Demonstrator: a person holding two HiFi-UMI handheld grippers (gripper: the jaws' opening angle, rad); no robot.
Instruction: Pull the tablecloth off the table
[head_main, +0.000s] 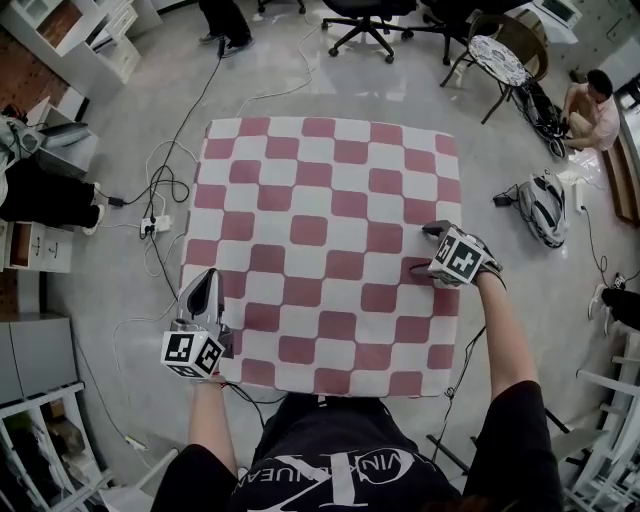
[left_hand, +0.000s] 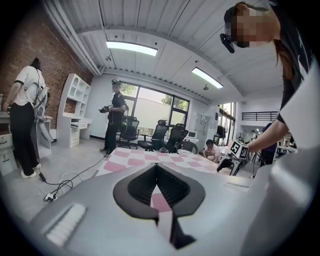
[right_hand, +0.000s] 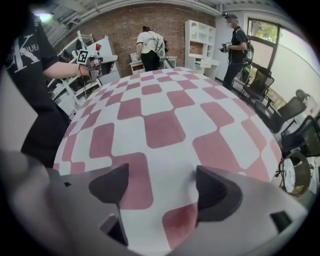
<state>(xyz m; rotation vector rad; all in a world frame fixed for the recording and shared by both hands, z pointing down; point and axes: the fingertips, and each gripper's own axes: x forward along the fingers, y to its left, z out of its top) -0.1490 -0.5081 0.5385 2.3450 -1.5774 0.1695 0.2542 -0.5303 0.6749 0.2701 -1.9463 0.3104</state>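
Observation:
A red-and-white checked tablecloth (head_main: 320, 250) covers the whole square table and lies flat. My left gripper (head_main: 207, 280) lies almost level at the cloth's left edge near the front corner. Its jaws are shut, and in the left gripper view (left_hand: 156, 166) a strip of pink and white cloth (left_hand: 161, 206) shows between the pads. My right gripper (head_main: 425, 250) hangs over the cloth near its right edge and points steeply down. In the right gripper view (right_hand: 161, 175) its jaws stand wide open just above the cloth (right_hand: 160, 125) with nothing between them.
On the floor to the left of the table lie cables and a power strip (head_main: 155, 225). Office chairs (head_main: 370, 20) stand at the back and a backpack (head_main: 545, 205) lies to the right. A person (head_main: 595, 105) sits on the floor at far right. White shelving (head_main: 100, 40) lines the left.

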